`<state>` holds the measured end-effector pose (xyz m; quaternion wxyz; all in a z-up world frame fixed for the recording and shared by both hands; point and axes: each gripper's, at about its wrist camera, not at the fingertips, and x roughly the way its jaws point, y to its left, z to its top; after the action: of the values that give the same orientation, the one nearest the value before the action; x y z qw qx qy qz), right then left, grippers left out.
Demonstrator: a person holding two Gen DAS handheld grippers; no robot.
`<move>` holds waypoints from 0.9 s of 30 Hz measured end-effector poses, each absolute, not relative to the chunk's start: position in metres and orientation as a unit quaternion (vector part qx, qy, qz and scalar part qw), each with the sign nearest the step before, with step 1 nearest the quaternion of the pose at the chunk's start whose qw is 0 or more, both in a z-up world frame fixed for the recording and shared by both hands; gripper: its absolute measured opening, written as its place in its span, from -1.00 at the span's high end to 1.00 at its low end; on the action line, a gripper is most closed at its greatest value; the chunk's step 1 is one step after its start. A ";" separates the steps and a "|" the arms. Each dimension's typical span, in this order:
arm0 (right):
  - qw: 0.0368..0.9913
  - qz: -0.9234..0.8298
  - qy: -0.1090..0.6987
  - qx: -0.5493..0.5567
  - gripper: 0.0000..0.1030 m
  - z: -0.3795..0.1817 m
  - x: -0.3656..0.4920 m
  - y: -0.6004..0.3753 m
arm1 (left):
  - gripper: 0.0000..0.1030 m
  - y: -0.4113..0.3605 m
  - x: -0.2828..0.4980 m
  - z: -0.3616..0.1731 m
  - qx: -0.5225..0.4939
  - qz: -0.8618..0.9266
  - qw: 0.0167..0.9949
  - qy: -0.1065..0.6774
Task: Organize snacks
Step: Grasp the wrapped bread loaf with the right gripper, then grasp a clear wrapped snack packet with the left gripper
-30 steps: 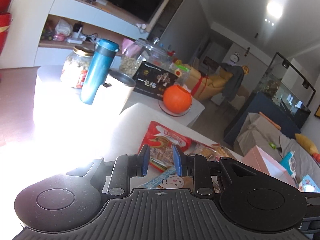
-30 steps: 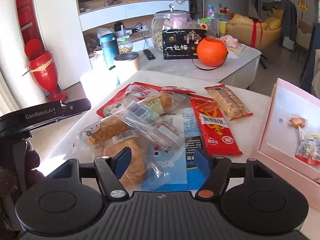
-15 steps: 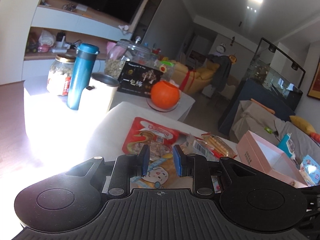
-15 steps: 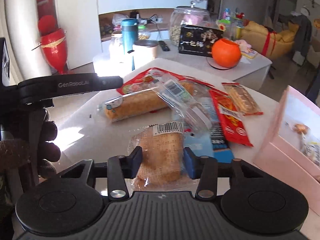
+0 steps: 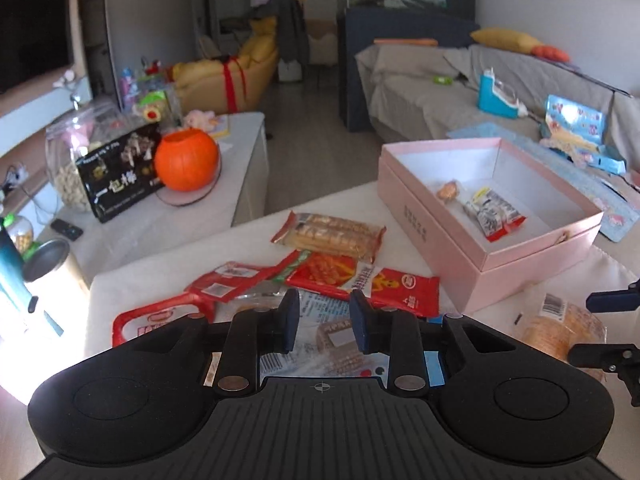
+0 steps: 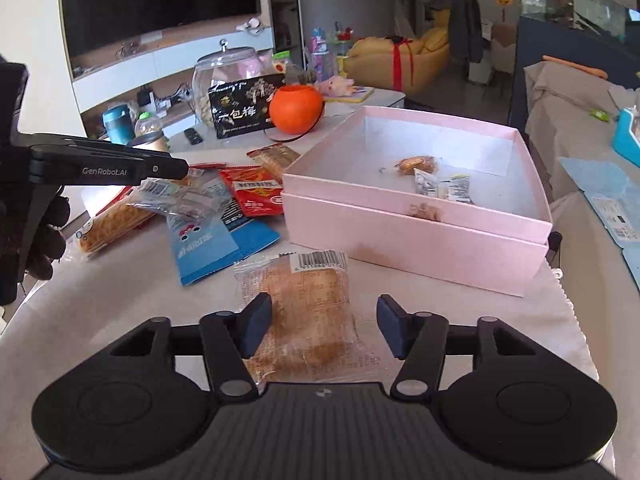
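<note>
Beside snack pile (image 5: 320, 280): pink box (image 6: 416, 236), orange pumpkin (image 6: 296, 110).

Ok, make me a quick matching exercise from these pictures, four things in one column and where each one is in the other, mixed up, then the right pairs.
Things:
1. bread packet
2. orange pumpkin
3. red-and-white sachet
4. blue snack bag

Places:
A. inside the pink box
B. on the far table beside the black box
C. between the right gripper's opening fingers
D. flat on the near table, left of the pink box

Pairs: 1-C, 2-B, 3-A, 4-D
</note>
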<state>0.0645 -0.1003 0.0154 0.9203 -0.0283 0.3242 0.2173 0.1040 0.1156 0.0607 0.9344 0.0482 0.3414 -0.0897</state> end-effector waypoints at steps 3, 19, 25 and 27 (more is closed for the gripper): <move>0.927 0.208 0.313 0.001 -0.36 0.007 0.066 -0.114 | 0.39 0.123 0.114 0.056 0.038 -0.087 0.918 0.386; 0.918 0.217 0.326 0.064 -0.54 -0.006 0.077 -0.129 | 0.25 0.099 0.083 0.041 0.115 -0.083 0.910 0.390; 0.915 0.220 0.331 0.070 -0.58 -0.009 0.078 -0.131 | 0.19 0.105 0.100 0.036 0.116 -0.068 0.905 0.404; 0.914 0.221 0.333 0.074 -0.59 -0.009 0.079 -0.132 | 0.18 0.114 0.104 0.036 0.076 -0.066 0.904 0.416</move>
<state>0.0786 -0.1316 -0.0093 0.9137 0.0741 0.3331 0.2206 0.1041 0.1140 0.0362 0.9036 0.0756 0.4164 -0.0657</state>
